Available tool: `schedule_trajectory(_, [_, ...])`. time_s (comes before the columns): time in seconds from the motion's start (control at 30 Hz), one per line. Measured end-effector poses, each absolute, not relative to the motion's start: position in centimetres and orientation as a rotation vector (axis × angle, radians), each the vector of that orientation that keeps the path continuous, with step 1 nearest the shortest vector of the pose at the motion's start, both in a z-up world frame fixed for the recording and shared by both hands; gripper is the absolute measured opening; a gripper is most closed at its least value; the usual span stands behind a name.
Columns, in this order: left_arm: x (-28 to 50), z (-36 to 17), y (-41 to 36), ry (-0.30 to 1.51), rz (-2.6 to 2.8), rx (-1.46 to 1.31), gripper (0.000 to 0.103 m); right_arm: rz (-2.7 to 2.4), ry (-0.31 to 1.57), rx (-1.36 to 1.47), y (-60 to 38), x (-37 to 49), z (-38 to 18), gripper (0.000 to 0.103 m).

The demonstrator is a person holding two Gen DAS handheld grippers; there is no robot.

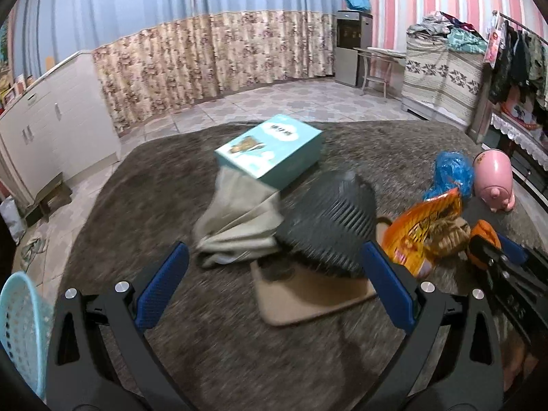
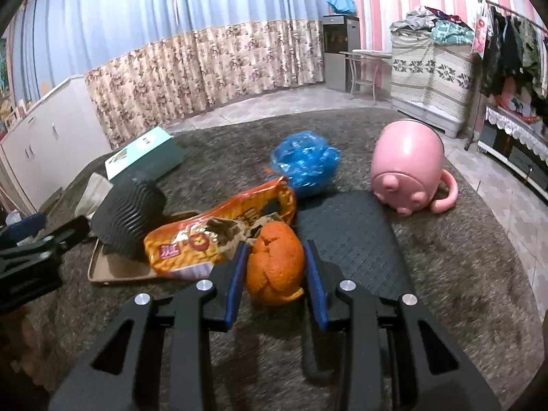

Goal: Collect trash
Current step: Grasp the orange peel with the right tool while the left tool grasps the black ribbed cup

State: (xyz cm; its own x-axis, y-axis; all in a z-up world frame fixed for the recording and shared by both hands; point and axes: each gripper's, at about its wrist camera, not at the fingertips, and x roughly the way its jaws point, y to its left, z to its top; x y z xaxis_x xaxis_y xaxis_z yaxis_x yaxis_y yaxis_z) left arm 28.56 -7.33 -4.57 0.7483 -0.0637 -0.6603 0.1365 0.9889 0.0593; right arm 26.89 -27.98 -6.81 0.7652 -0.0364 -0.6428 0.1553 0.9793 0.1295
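A light blue perforated basket (image 1: 20, 335) showed at the lower left edge of the left wrist view; its inside was out of sight, so its contents could not be told. A pink pig-shaped cup (image 2: 409, 164) lay tipped on its side with its handle touching the grey shaggy rug (image 2: 462, 274). A dark ribbed bin (image 1: 334, 226) lay toppled over a tan flat tray (image 1: 308, 298).

The right gripper (image 2: 275, 267) was closed on a piece of orange peel (image 2: 274, 263), its blue pads pressing both sides. Just beside the peel lay an orange snack wrapper (image 2: 219, 236), torn open, and behind it a crumpled blue plastic bag (image 2: 304, 164). A black textured mat (image 2: 349, 233) stretched under the peel towards the cup.

The left gripper (image 1: 274, 294) hung with its jaws spread wide and nothing between them, aimed at the toppled bin. Only that view showed the basket and the full spread of a beige cloth (image 1: 236, 226) draped from under a teal box (image 1: 270, 150). In that view the right gripper appeared at the right edge, the peel a small orange patch by the wrapper. The right wrist view alone showed the black mat and the cup's underside, with the left gripper as a dark blur at its left edge.

The rug covered a tiled floor (image 1: 274, 102). Behind it hung floral curtains (image 1: 212, 61), with a white cabinet (image 1: 44, 130) at left and a clothes rack (image 1: 520, 58) by the pink striped wall at right.
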Motion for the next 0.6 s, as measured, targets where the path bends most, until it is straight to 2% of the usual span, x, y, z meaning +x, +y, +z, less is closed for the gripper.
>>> schedule_trajectory(0.3, [32.4,-6.4,-11.1,0.770,-0.177,0.139,0.097,-0.092,0.694,0.255,-29.4,27.6,-7.5,0.034])
schedule_trajectory(0.43, [33.5,-7.6,-12.3,0.808,-0.182,0.189,0.086,-0.083,0.693,0.260,-29.5,27.6,-7.6,0.034])
schedule_trajectory(0.6, [32.7,-7.1,-11.4,0.792,-0.186,0.190,0.082,-0.077,0.696,0.262,-29.3,27.7,-7.6,0.034])
